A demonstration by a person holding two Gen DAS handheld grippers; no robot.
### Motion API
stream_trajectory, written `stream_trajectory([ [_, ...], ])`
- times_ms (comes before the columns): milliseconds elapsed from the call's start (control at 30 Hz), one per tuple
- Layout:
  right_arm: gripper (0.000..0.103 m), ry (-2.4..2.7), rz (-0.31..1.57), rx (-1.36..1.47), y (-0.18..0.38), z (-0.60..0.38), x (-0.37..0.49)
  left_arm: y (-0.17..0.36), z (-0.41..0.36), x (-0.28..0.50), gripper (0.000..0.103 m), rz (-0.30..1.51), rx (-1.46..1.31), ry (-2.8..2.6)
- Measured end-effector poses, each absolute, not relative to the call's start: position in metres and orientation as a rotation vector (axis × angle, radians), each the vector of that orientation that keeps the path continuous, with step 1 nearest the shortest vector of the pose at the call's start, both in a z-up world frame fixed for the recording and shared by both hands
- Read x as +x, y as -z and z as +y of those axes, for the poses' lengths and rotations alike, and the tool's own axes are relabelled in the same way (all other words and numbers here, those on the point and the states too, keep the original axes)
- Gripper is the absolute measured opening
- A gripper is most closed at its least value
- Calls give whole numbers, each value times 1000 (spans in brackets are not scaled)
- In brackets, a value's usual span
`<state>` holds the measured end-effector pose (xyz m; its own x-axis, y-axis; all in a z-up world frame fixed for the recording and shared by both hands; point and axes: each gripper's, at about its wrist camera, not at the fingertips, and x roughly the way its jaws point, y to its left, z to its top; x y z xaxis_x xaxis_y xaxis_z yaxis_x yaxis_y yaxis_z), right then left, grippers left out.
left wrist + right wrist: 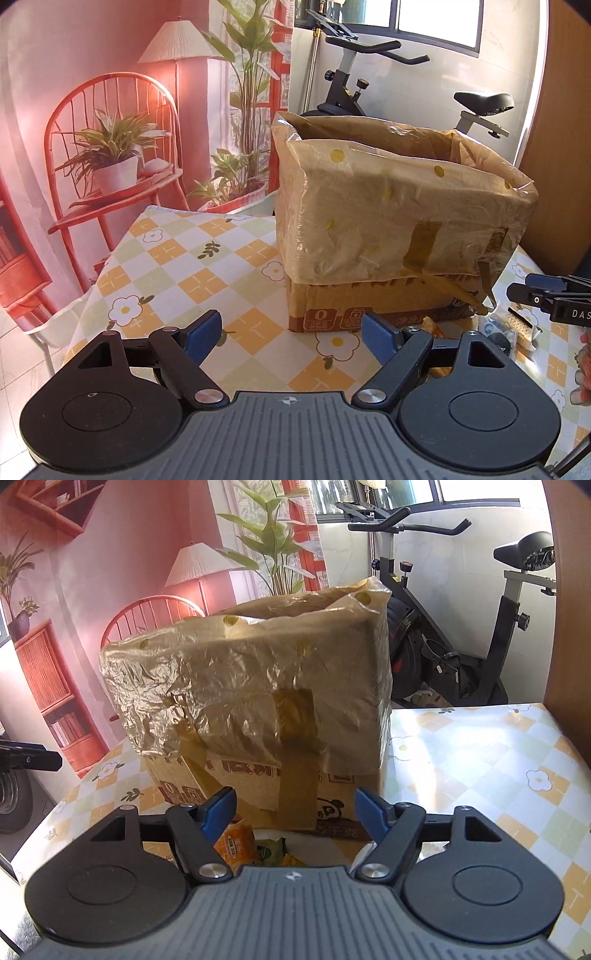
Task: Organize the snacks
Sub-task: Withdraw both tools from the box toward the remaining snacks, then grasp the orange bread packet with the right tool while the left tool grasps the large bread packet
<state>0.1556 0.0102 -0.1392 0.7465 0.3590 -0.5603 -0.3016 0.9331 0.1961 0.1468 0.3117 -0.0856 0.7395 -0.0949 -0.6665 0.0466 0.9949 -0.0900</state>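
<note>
From the left wrist view, the left gripper [291, 334] is spread wide with nothing between its blue pads, hovering above the checked tabletop [177, 258]. Ahead stands a cardboard box [388, 221] lined with a clear, dotted plastic bag folded over its rim; its contents cannot be seen. Small snack packets [517, 328] lie near the tabletop's right edge, just beside the box. From the right wrist view, the right gripper [295, 814] is likewise spread and empty, above an orange snack packet [234, 847] and a green one [271, 851] lying at the foot of the box.
</note>
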Motion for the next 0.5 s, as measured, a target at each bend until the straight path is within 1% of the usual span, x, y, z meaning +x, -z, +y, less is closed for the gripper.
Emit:
stream_trajectory([
  [133,54,-401,683,23,161,32,160,89,326,145,83,729,-96,24],
  [367,53,-497,742,-140,191,69,161,109,325,141,83,755,-176,16],
  [500,53,-501,757,-174,201,76,160,117,317,143,83,774,-198,23],
])
